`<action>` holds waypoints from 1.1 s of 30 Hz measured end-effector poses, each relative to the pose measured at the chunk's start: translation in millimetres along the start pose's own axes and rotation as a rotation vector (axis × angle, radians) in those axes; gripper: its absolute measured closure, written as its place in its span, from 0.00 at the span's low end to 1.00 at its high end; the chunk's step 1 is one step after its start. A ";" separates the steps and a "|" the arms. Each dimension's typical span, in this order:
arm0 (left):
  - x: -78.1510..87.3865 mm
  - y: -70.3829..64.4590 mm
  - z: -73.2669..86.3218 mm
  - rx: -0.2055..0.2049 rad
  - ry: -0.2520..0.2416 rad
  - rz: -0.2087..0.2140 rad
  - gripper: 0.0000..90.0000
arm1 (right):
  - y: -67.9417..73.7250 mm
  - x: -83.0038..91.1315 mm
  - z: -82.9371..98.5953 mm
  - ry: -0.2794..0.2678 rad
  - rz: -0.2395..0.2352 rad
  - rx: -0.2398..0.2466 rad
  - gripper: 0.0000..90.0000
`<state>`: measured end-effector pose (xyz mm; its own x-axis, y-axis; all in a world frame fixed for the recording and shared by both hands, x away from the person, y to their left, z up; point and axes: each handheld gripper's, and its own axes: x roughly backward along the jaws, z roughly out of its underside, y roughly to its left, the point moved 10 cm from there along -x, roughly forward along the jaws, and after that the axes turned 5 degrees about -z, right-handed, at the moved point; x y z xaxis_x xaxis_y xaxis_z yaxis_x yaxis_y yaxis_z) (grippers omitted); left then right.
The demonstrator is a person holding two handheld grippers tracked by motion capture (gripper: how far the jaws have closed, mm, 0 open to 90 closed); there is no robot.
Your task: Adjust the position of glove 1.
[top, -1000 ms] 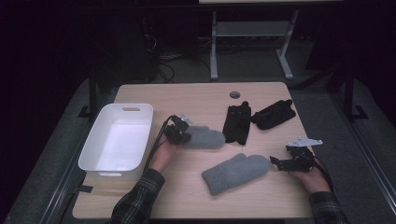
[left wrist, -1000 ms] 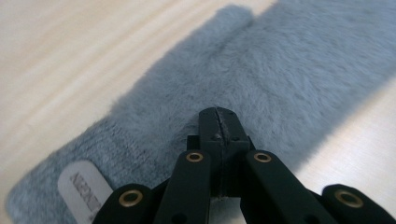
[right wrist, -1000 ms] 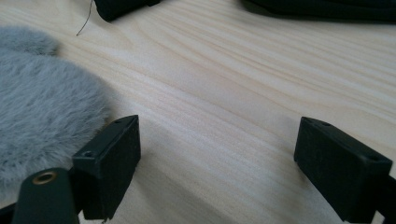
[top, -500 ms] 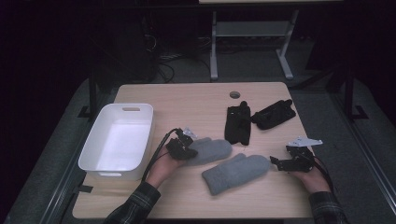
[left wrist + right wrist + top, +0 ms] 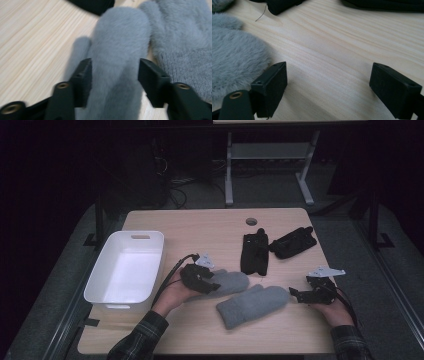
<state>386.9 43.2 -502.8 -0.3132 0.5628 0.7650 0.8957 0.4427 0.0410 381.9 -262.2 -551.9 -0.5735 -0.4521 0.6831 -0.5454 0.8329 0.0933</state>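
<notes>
Two grey mittens lie mid-worktop [image 5: 210,227]. The left tongs [image 5: 212,286] lie low, forearm flat, clamped on the upper mitten [image 5: 231,281]. The right tongs [image 5: 296,295] rest with jaws apart just beside the lower mitten [image 5: 252,305].

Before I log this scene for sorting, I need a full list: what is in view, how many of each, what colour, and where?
Fluffy grey knitted mittens: 2, grey; one between the left gripper's jaws, the other at table centre, near edge.
Black gloves: 2, black; one lying lengthwise beyond the mittens, one angled at the far right.
White plastic tub: 1, white, table's left side.
Light wooden table: 1, pale wood, with a round hole near the far edge.
White metal frame: 1, on the floor beyond the table.
Left gripper: black, around the mitten.
Right gripper: black, jaws apart, beside the other mitten.
Plaid sleeves: 2, near edge.
</notes>
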 end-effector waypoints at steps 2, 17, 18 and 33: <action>-4.3 0.3 -1.8 -0.018 -0.010 0.007 0.42 | 0.0 0.0 0.0 0.000 0.000 0.000 0.16; -23.7 7.4 16.9 -0.056 0.056 -0.008 0.51 | -0.2 0.0 0.0 0.000 0.001 -0.002 0.16; -23.3 7.8 16.9 -0.063 0.055 -0.011 0.55 | -0.2 0.0 0.0 0.000 0.001 -0.002 0.16; -8.5 17.1 11.4 0.086 0.036 -0.035 0.92 | -0.3 0.0 -0.1 -0.001 0.002 -0.003 0.16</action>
<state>401.4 54.0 -515.9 -0.3312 0.5212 0.7865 0.8536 0.5207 0.0144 382.1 -262.4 -551.9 -0.5752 -0.4502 0.6830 -0.5422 0.8350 0.0938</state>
